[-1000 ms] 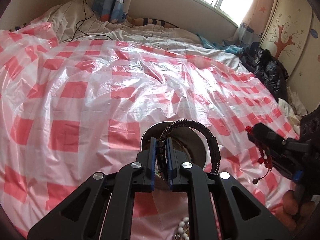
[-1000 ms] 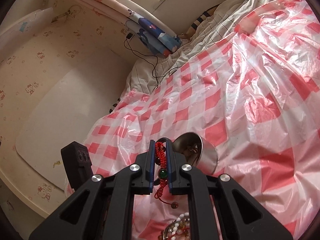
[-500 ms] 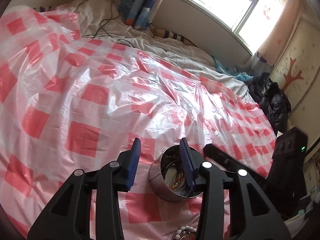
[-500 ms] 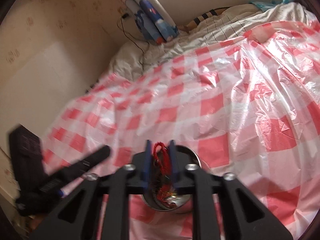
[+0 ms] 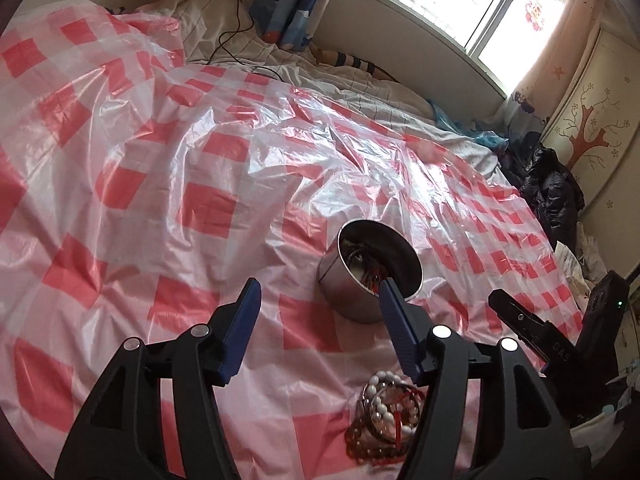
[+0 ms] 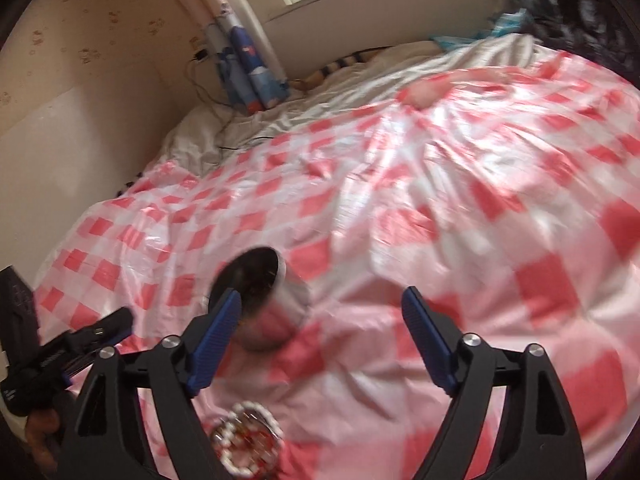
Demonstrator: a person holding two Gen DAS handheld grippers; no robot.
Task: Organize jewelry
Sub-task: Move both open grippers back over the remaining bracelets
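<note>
A round metal tin (image 5: 370, 270) stands on the red-and-white checked plastic sheet (image 5: 192, 200), with dark and red jewelry inside. It also shows, blurred, in the right wrist view (image 6: 266, 304). My left gripper (image 5: 320, 322) is open and empty, just near of the tin, its right finger by the rim. My right gripper (image 6: 320, 330) is open and empty, the tin by its left finger. A pile of white pearl and red bead bracelets (image 5: 390, 408) lies on the sheet near the tin, under the fingers; it also shows in the right wrist view (image 6: 248, 438).
The sheet covers a bed with white bedding (image 5: 360, 84) behind it. A black cable (image 5: 236, 32) runs over the bedding. Dark clothes (image 5: 552, 188) are heaped at the bed's right edge. A wall (image 6: 80, 120) borders the left side.
Both grippers opened. The left let go of the dark metal chain and the right let go of the red cord bracelet; both pieces now lie in the tin. Both grippers pulled back.
</note>
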